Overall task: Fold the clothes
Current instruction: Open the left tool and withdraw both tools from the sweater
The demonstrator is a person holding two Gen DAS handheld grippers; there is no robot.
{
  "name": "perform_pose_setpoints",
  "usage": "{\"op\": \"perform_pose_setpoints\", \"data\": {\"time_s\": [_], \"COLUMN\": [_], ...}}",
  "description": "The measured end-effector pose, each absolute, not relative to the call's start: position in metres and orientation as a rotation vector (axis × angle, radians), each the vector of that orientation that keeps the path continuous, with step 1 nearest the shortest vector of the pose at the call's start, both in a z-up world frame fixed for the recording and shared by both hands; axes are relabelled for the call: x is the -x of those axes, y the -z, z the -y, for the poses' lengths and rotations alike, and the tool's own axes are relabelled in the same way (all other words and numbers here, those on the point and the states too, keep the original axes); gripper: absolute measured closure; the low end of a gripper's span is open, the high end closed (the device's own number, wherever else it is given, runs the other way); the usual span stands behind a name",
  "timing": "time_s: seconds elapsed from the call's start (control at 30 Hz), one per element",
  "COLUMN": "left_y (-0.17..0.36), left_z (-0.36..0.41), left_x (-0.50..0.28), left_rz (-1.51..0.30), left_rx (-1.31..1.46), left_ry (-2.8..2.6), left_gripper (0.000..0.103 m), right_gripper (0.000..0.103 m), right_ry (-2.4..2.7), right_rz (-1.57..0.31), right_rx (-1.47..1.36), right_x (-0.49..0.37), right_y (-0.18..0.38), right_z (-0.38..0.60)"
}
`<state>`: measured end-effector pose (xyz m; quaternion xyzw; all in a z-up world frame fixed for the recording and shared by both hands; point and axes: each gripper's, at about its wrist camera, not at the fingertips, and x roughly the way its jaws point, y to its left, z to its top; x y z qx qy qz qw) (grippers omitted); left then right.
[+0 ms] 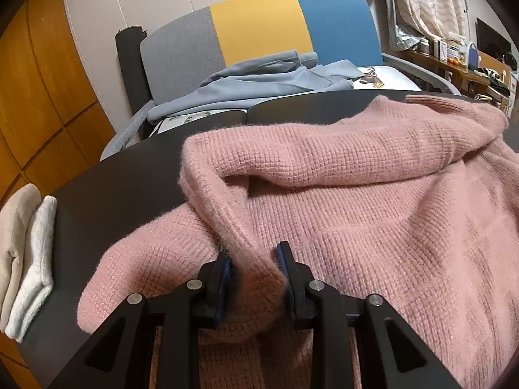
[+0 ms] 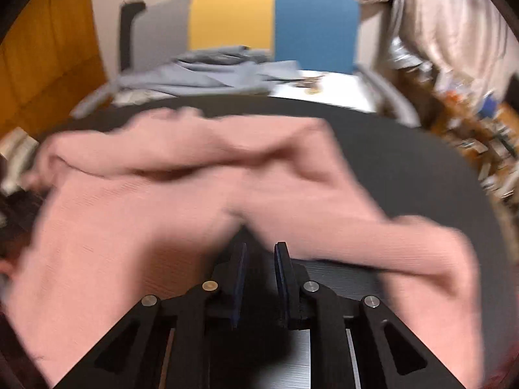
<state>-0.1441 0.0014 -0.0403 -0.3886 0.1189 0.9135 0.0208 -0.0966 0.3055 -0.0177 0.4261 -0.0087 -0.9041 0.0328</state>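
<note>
A pink knit sweater [image 1: 356, 194] lies rumpled on the dark table [image 1: 113, 194]. My left gripper [image 1: 256, 259] is shut on a ridge of its fabric near the front edge, with a sleeve spreading to the left. In the blurred right wrist view the same sweater [image 2: 194, 194] covers the table [image 2: 405, 162]. My right gripper [image 2: 259, 249] sits just in front of a notch between the body and a sleeve. Its jaws stand a small gap apart with nothing between them.
Folded white and beige cloths [image 1: 29, 259] lie at the table's left edge. Behind the table stands a grey, yellow and blue chair [image 1: 259, 29] with grey-blue garments [image 1: 259, 81] and a white deer-print item [image 1: 382, 77]. Cluttered shelves [image 1: 470, 58] are at the right.
</note>
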Motion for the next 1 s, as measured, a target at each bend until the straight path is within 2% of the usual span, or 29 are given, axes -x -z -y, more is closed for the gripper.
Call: {"op": "perform_pose_setpoints", "data": {"time_s": [0.03, 0.3, 0.47, 0.5, 0.57, 0.73, 0.8, 0.9, 1.0], "left_y": [0.039, -0.009, -0.009, -0.007, -0.001, 0.01, 0.012, 0.014, 0.023], "left_z": [0.002, 0.074, 0.13, 0.134, 0.132, 0.091, 0.08, 0.068, 0.067], "left_x": [0.145, 0.116, 0.07, 0.06, 0.041, 0.009, 0.001, -0.007, -0.001], "left_rz": [-0.337, 0.199, 0.345, 0.344, 0.298, 0.093, 0.088, 0.116, 0.172], "left_rx": [1.211, 1.21, 1.279, 1.288, 1.291, 1.325, 1.314, 1.308, 1.394], "left_ry": [-2.819, -2.686, -2.701, -2.696, -2.672, -2.497, -2.43, -2.345, -2.332], "left_gripper": [0.077, 0.076, 0.076, 0.076, 0.076, 0.076, 0.076, 0.076, 0.074], "right_gripper": [0.083, 0.082, 0.08, 0.079, 0.067, 0.065, 0.059, 0.058, 0.058], "right_ry": [2.758, 2.671, 2.857, 2.873, 2.819, 2.578, 2.603, 2.607, 2.618], "right_rz": [0.061, -0.094, -0.156, -0.113, -0.071, -0.208, -0.196, -0.126, -0.173], "right_rx": [-1.289, -1.44, -1.427, -1.35, -1.265, -1.448, -1.427, -1.43, -1.416], "right_x": [0.098, 0.119, 0.099, 0.088, 0.073, 0.069, 0.066, 0.062, 0.055], "right_y": [0.017, 0.047, 0.023, 0.013, 0.005, 0.045, 0.047, 0.047, 0.045], "right_z": [-0.289, -0.223, -0.225, -0.219, -0.2, -0.156, -0.159, -0.166, -0.162]}}
